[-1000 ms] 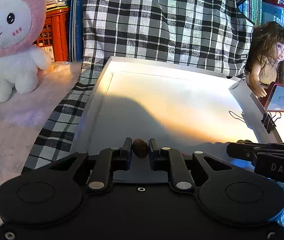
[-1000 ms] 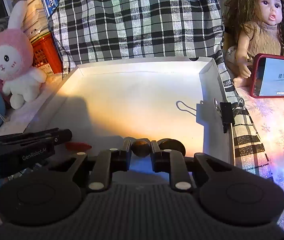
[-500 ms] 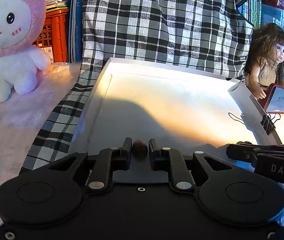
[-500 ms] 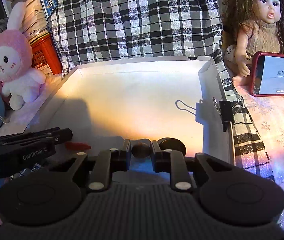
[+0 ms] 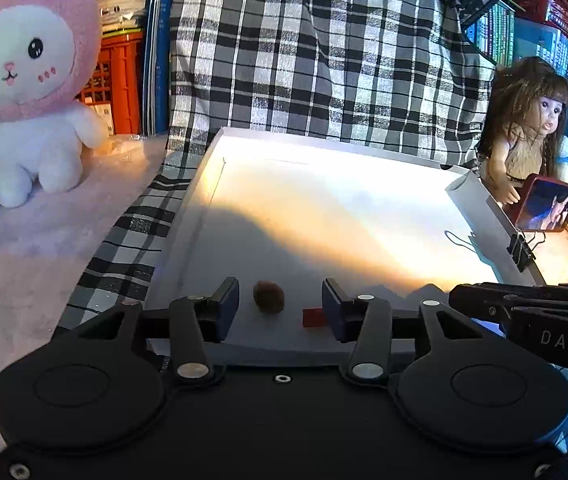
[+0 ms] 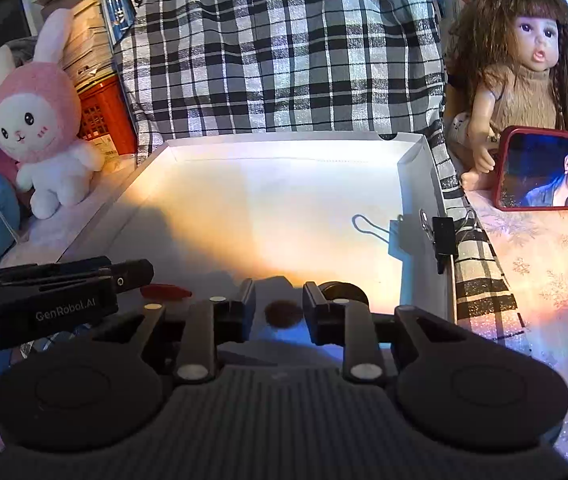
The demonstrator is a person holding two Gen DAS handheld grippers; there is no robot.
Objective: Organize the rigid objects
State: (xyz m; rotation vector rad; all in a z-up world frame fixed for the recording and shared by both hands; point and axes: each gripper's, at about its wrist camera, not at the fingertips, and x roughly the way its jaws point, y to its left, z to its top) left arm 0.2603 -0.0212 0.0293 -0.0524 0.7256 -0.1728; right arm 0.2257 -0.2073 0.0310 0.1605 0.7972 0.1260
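Now both hand-held grippers sit at the bottom of their frames over the near edge of a shallow white cardboard tray [image 5: 188, 240]; the left gripper [image 5: 280, 304] has its jaws opening, and a small brown oval nut-like object [image 5: 269, 297] lies on the tray floor between them, touched by neither pad; a small red flat piece [image 5: 313, 317] lies just beside the right-hand pad in that frame; the right gripper [image 6: 278, 312] likewise has its jaws opening, with a second small dark brown round object [image 6: 283, 313] resting free between its pads in the lower centre of the right wrist view; a dark round disc-like thing [image 6: 344, 292] sits just behind its right finger, and a red pointed piece [image 6: 166, 291] lies to the lower left, near the left gripper's tip; a black binder clip [image 6: 443, 236] grips the tray's right wall at centre right; behind the tray, across the top of both frames, hangs a black-and-white checked cloth [image 5: 324, 60]; a pink-hooded white plush rabbit [image 5: 32, 92] stands at upper left, a long-haired doll [image 6: 524, 64] at upper right, with a red-cased phone [image 6: 550, 170] propped before it, its screen lit.
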